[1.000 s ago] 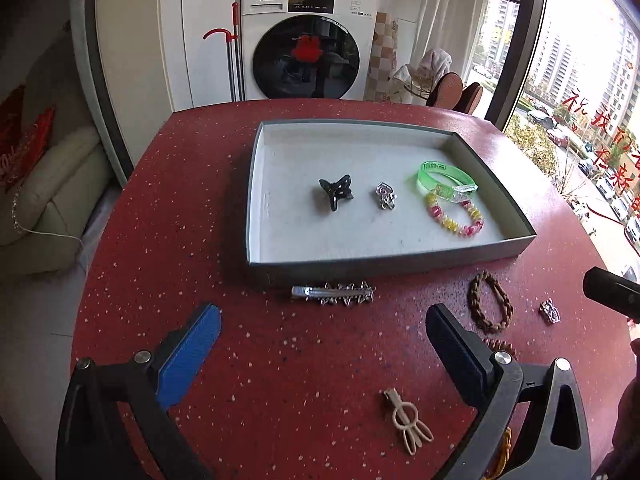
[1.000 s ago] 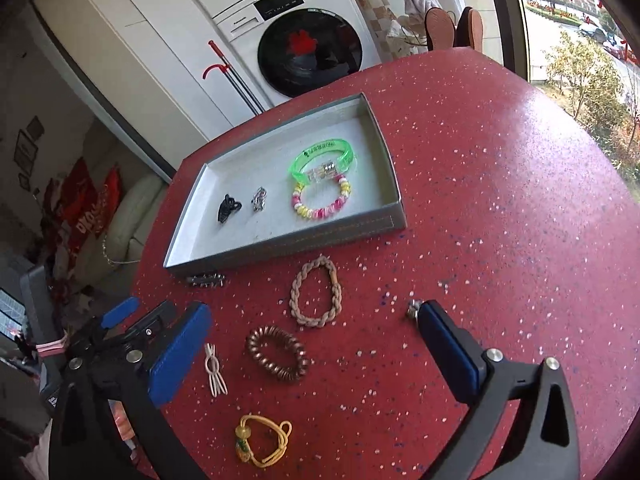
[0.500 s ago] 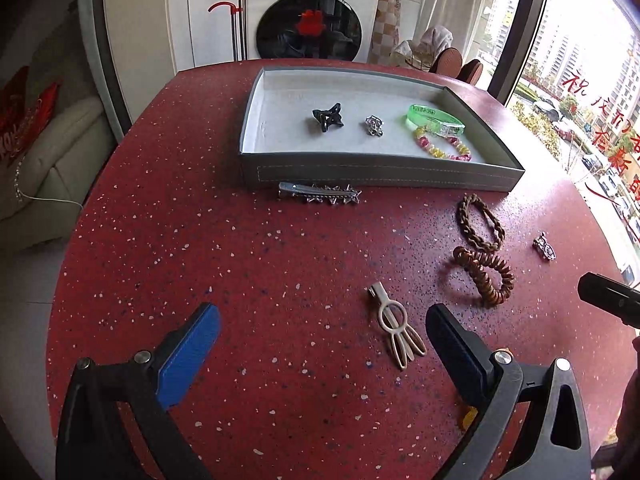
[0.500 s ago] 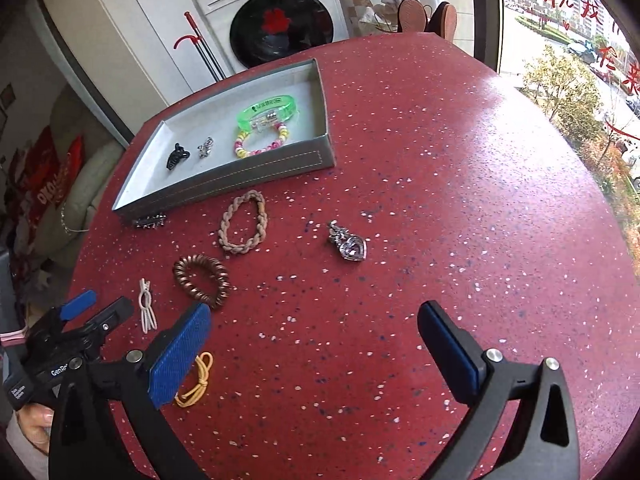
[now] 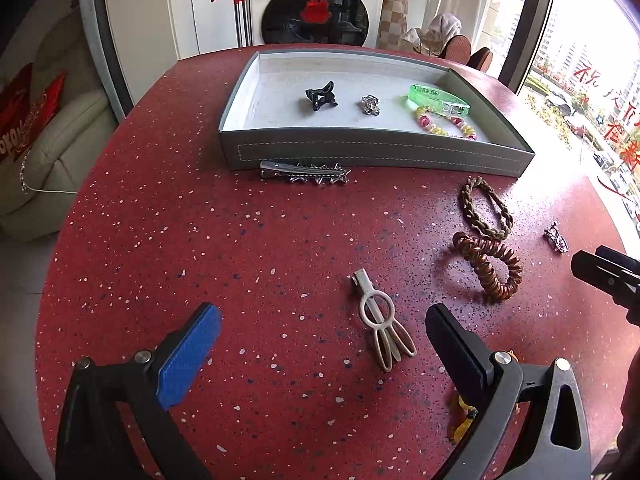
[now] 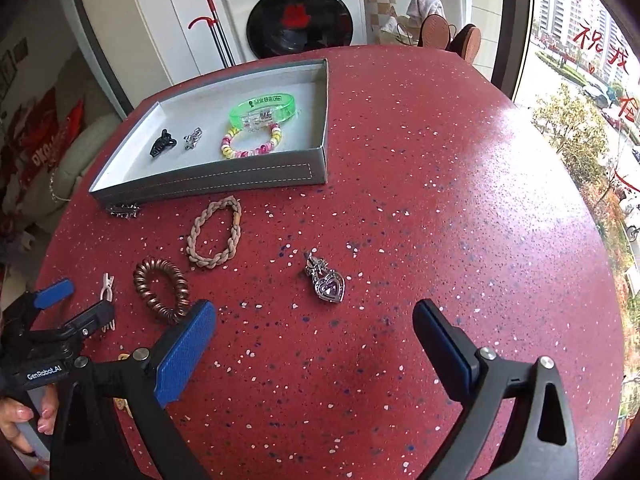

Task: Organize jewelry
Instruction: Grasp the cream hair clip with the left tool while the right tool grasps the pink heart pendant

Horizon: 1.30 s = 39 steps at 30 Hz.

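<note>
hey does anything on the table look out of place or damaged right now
Nothing looks damaged or spilled. Several pieces just lie loose on the red table outside the grey tray: a spiky barrette against its front wall, braided bracelet, coil hair tie, heart pendant.

Red speckled table [image 5: 200,240], white washing machine [image 5: 316,4] behind, cream sofa [image 5: 52,160], bright window [image 6: 580,60]

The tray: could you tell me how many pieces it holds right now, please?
4, all inside the tray: black claw clip at left, silver charm beside it, green bangle toward the right, beaded bracelet touching it in front. Nothing seems hidden.
</note>
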Motion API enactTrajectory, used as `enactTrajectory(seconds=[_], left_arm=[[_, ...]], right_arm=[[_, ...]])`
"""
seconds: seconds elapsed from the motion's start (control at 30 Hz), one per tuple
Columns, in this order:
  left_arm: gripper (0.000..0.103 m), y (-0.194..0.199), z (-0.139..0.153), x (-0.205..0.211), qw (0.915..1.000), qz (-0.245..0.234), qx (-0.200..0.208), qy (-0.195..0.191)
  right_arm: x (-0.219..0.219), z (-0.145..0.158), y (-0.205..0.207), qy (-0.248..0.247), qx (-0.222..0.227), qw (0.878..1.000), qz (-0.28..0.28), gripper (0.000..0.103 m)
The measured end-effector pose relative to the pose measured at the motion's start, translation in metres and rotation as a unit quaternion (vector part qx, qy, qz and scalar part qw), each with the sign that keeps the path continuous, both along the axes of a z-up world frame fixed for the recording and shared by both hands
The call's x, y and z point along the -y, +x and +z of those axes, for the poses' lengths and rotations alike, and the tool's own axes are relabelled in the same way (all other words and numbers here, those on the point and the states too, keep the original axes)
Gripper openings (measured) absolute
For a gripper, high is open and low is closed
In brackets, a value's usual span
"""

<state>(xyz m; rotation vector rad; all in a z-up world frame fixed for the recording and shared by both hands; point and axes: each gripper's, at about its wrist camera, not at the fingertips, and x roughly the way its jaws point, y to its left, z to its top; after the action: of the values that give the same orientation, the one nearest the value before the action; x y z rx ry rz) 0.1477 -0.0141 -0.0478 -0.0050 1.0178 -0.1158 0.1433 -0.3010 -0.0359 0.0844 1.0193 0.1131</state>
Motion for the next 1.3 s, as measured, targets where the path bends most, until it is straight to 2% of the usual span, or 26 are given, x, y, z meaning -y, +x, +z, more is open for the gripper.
enactTrajectory(seconds=[0.17, 0.23, 0.37, 0.5, 0.6, 0.67, 0.73, 0.8, 0.87, 0.97, 1.0, 1.07, 1.3], left_arm=[[0.103, 0.001, 0.0, 0.008, 1.0, -0.001, 0.005, 0.008], [0.103, 0.002, 0.0, 0.01, 0.9999, -0.001, 0.007, 0.01], [0.102, 0.003, -0.003, 0.014, 0.9999, -0.001, -0.001, 0.017], [0.098, 0.0, -0.003, 0.016, 0.9997, -0.007, 0.005, 0.022], [0.094, -0.001, -0.002, 0.018, 0.9997, -0.012, 0.008, 0.021], [0.086, -0.002, -0.001, 0.019, 0.9996, -0.016, 0.011, 0.021], [0.078, -0.003, 0.0, 0.02, 0.9995, -0.02, 0.013, 0.021], [0.074, -0.003, 0.001, 0.02, 0.9995, -0.022, 0.013, 0.02], [0.065, -0.004, 0.001, 0.018, 0.9995, -0.021, 0.016, 0.02], [0.054, -0.004, 0.002, 0.014, 0.9995, -0.018, 0.016, 0.018], [0.053, -0.004, 0.002, 0.012, 0.9996, -0.019, 0.016, 0.014], [0.039, -0.004, 0.003, 0.008, 0.9996, -0.019, 0.016, 0.008], [0.037, -0.003, 0.005, -0.008, 0.9982, -0.032, 0.01, -0.051]], right_arm=[[0.001, -0.007, 0.012, -0.012, -0.005, 1.0, -0.003, 0.086], [0.001, -0.009, 0.015, -0.013, -0.005, 1.0, -0.004, 0.077], [-0.004, -0.015, 0.021, -0.025, -0.009, 1.0, 0.001, 0.073], [-0.011, -0.016, 0.021, -0.046, -0.004, 0.999, 0.008, 0.063], [-0.016, -0.017, 0.022, -0.063, -0.001, 0.998, 0.013, 0.055], [-0.019, -0.016, 0.022, -0.063, 0.0, 0.998, 0.019, 0.048], [-0.021, -0.015, 0.021, -0.066, 0.0, 0.998, 0.022, 0.036], [-0.023, -0.015, 0.02, -0.068, -0.001, 0.997, 0.021, 0.028], [-0.023, -0.014, 0.02, -0.067, -0.002, 0.998, 0.018, 0.019], [-0.021, -0.014, 0.018, -0.065, -0.001, 0.998, 0.007, 0.019], [-0.019, -0.014, 0.018, -0.062, 0.0, 0.998, 0.003, 0.019], [-0.016, -0.013, 0.016, -0.052, 0.002, 0.999, -0.003, 0.019], [-0.01, -0.001, 0.006, -0.025, 0.012, 1.0, -0.009, 0.019]])
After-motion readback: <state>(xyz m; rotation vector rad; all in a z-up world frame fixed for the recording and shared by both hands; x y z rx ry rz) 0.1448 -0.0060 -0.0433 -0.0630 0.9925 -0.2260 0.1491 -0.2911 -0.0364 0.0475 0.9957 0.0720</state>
